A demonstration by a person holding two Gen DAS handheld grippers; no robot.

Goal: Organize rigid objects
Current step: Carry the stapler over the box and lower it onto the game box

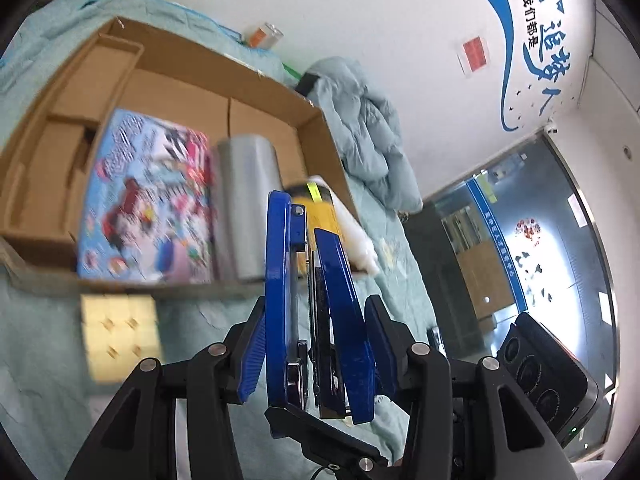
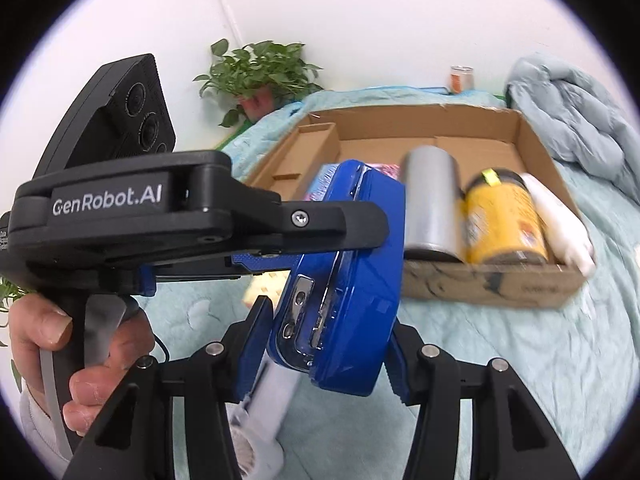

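Both grippers hold 1 blue stapler [image 2: 344,280] above the bedcover [image 2: 500,360]: the left gripper [image 1: 316,344] clamps it, and the right gripper [image 2: 328,340] clamps its rear end. In the cardboard box [image 2: 480,280] at 1 o'clock already lie a toy box [image 1: 148,200], a silver can [image 2: 432,204], a yellow jar [image 2: 504,220] and a white tube [image 2: 560,224]. The stapler is left, and the yellow cube [image 1: 120,336] outside, I think.

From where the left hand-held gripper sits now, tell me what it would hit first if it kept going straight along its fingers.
The left hand-held gripper, shut on the blue stapler, points at the cardboard box. The stapler's tip would probably reach the yellow jar at the box's near edge first, though depth is unclear in the fisheye.
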